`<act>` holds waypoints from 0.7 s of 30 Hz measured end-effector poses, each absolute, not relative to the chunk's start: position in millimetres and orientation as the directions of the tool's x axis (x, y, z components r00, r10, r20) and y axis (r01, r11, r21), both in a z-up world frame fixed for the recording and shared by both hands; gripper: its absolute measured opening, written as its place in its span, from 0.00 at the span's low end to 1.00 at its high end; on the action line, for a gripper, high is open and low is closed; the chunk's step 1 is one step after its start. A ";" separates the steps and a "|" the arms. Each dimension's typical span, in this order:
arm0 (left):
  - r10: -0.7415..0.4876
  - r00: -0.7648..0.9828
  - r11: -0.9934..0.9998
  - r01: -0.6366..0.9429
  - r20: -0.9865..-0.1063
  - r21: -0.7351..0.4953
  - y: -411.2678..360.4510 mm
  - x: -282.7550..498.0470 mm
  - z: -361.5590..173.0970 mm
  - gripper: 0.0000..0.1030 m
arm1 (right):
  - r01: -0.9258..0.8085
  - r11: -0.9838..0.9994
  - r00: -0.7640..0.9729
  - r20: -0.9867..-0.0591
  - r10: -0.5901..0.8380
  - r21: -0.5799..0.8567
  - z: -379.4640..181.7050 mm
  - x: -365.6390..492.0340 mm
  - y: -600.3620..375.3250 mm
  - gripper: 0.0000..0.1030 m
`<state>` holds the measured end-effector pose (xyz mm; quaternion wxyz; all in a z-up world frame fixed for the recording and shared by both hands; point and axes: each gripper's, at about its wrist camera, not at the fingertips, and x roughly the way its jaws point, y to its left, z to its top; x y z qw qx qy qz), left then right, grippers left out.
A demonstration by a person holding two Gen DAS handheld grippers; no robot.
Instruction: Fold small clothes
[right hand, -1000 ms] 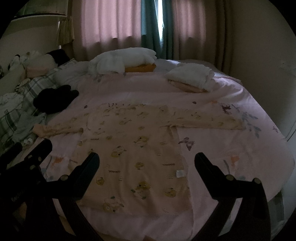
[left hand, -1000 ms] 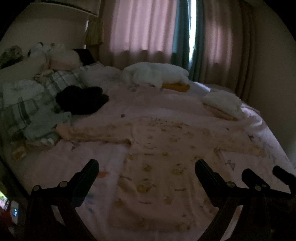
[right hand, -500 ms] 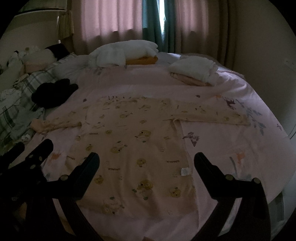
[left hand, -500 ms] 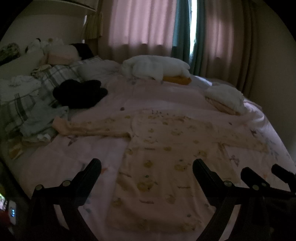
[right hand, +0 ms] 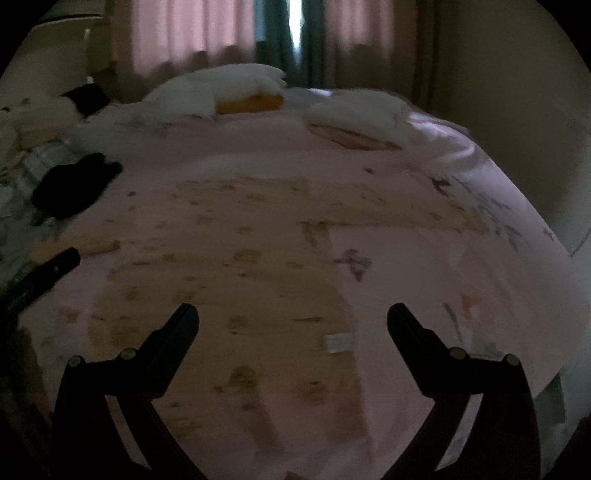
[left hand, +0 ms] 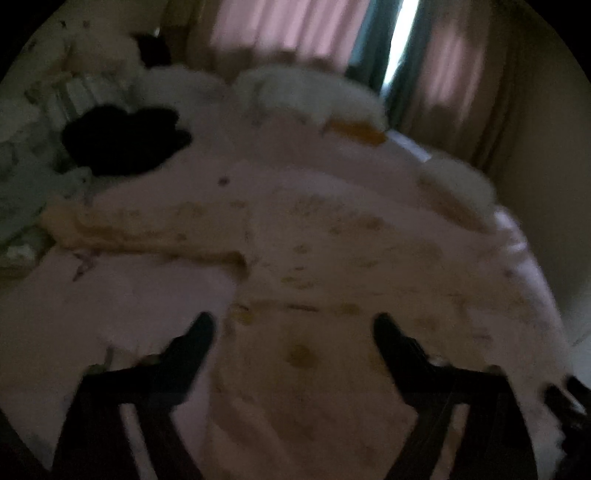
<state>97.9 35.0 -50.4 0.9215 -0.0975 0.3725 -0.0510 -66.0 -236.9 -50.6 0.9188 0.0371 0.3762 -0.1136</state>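
A small cream long-sleeved top with a yellow print point(left hand: 317, 258) lies flat on the pink bedsheet point(left hand: 140, 291), sleeves spread left and right. It also shows in the right wrist view point(right hand: 236, 266), with a white label point(right hand: 337, 342) near its right hem. My left gripper point(left hand: 293, 325) is open and empty, low over the top's lower body. My right gripper point(right hand: 293, 314) is open and empty, above the lower right part of the top. The left gripper's finger point(right hand: 55, 266) shows at the left of the right wrist view. Both views are blurred.
A black garment point(left hand: 122, 138) lies at the left by a heap of plaid and pale clothes point(left hand: 26, 184). White folded items with an orange one point(right hand: 251, 101) sit at the head of the bed. A folded white pile point(right hand: 358, 114) sits at the right. Curtains point(right hand: 192, 33) hang behind.
Both grippers have moved forward and down toward the top, which now looks larger. Both stay open and empty. The top has not moved.
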 end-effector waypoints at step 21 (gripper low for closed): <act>-0.269 0.535 0.944 -0.017 -0.801 -0.329 36.2 231.2 -125.2 0.31 | 0.658 0.736 0.543 -0.778 -0.316 0.161 -75.9 -32.2 -536.3 0.86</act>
